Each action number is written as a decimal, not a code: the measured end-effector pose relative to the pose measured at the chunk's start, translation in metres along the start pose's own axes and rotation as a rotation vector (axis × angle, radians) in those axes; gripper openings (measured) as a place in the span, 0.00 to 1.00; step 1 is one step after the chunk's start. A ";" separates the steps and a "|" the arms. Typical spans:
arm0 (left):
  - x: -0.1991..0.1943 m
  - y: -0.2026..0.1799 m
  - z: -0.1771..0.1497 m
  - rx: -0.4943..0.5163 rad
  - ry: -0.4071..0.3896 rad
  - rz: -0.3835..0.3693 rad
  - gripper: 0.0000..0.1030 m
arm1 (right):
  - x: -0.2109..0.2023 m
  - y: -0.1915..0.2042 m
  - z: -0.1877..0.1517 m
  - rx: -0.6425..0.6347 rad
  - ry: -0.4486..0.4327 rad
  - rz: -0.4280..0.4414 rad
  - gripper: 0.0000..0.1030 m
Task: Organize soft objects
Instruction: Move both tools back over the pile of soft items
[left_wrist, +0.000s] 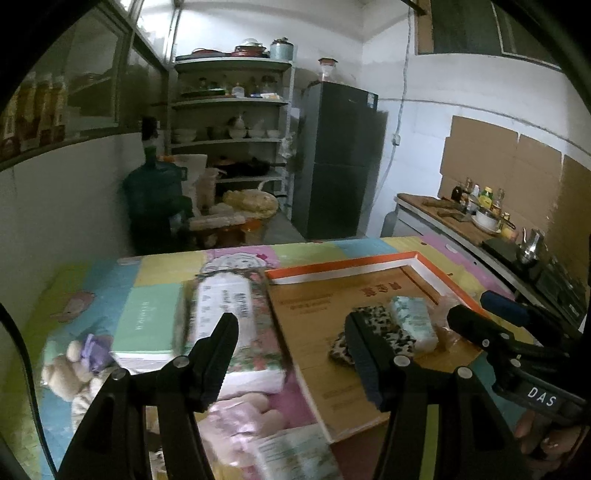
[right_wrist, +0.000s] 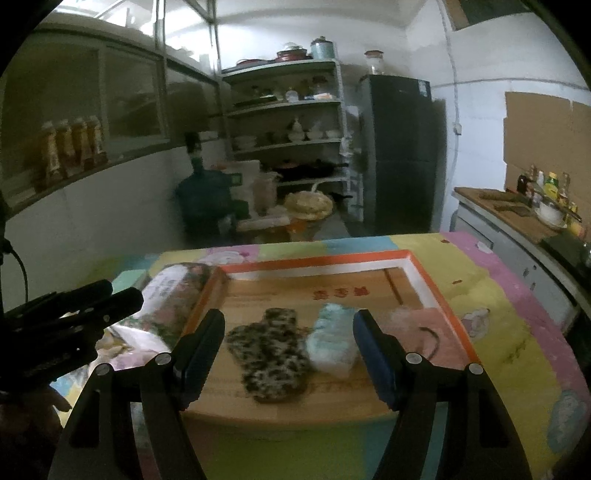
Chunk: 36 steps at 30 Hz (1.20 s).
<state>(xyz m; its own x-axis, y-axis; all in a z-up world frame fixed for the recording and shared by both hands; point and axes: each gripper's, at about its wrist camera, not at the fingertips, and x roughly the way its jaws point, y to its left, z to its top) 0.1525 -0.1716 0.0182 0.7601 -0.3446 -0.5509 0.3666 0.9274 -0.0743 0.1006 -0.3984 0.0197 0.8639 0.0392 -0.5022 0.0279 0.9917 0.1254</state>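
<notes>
**Both tools hover open above the box of soft things**

We look across the surface (right_wrist: 491, 295), draped in a soft patchwork cloth of pastel squares with cartoon prints; its far edge runs straight, with open floor beyond it toward the shelving rack (right_wrist: 288, 122) and the dark fridge (right_wrist: 402, 155).

Next in size, the shallow cardboard box (right_wrist: 421, 266), flat and brown inside, with white walls and an orange rim. It sits right of centre on the cloth, and most of its floor lies bare toward the far wall.

Left of the box, touching its rim, lies a long floral-wrapped tissue pack (left_wrist: 236, 317), crinkly plastic, rectangular. Beside that we see a pale green pack (left_wrist: 147, 321), blocky and smooth.

Inside the box, a leopard-print fabric piece (right_wrist: 269, 354) lies flat, lobed and fuzzy. Just right of it lies a small pale blue tissue pack (right_wrist: 332, 339), pillowy; whether they touch we cannot tell. Further right lie a pinkish cloth (right_wrist: 432, 325) and a dark cord loop on it.

At the near left edge of the cloth sits a small plush bear (left_wrist: 70, 369), beige and nubbly.

Our left gripper (left_wrist: 295, 354) has its jaws spread wide with nothing between them, above the seam of floral pack and box. Our right gripper (right_wrist: 291, 350) also stands wide apart and empty-handed, clear above the leopard piece and blue pack.
</notes>
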 end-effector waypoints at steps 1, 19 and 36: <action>-0.003 0.002 -0.001 -0.002 -0.003 0.006 0.58 | -0.001 0.004 0.000 -0.002 -0.002 0.005 0.71; -0.056 0.071 -0.017 -0.062 -0.050 0.083 0.58 | -0.007 0.083 -0.002 -0.075 -0.011 0.111 0.71; -0.088 0.126 -0.034 -0.142 -0.075 0.133 0.58 | -0.011 0.143 -0.009 -0.141 -0.002 0.153 0.71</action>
<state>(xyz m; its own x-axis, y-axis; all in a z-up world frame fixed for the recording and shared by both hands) 0.1132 -0.0194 0.0288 0.8365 -0.2231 -0.5005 0.1852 0.9747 -0.1249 0.0903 -0.2558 0.0359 0.8538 0.1906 -0.4845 -0.1745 0.9815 0.0787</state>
